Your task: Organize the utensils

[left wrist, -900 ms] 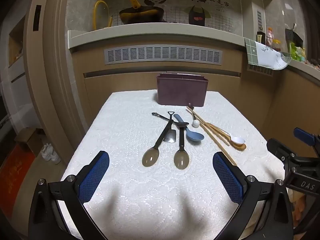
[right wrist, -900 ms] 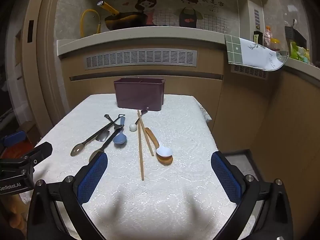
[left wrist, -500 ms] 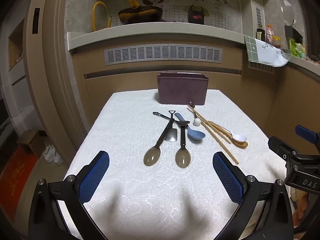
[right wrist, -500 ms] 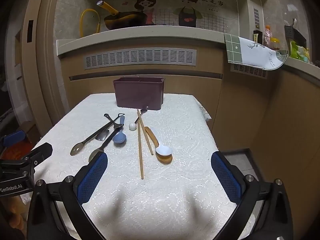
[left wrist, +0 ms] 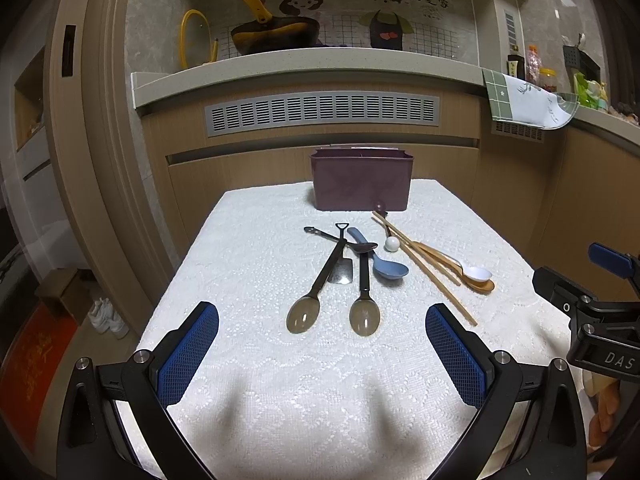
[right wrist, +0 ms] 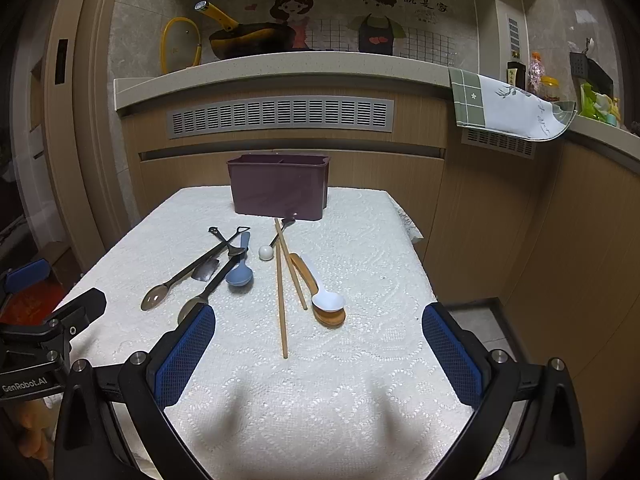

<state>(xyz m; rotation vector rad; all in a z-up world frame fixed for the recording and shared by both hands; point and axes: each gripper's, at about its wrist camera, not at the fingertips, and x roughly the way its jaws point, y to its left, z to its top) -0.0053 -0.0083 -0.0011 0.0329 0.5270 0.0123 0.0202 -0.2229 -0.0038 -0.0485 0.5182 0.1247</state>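
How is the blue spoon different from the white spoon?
The blue spoon lies partly under a dark spoon's handle; the white spoon rests on top of a wooden spoon. The blue spoon is beside the dark utensils; the white spoon lies on the far side of the chopsticks. Both lie flat on the white cloth, bowls toward the grippers.

Black frying pan with a yellow handle (left wrist: 276,36) sits up on the pale stone counter ledge (left wrist: 320,66). A green-and-white cloth (right wrist: 508,110) hangs off the right end, plus white sneakers (left wrist: 108,316) on the floor.
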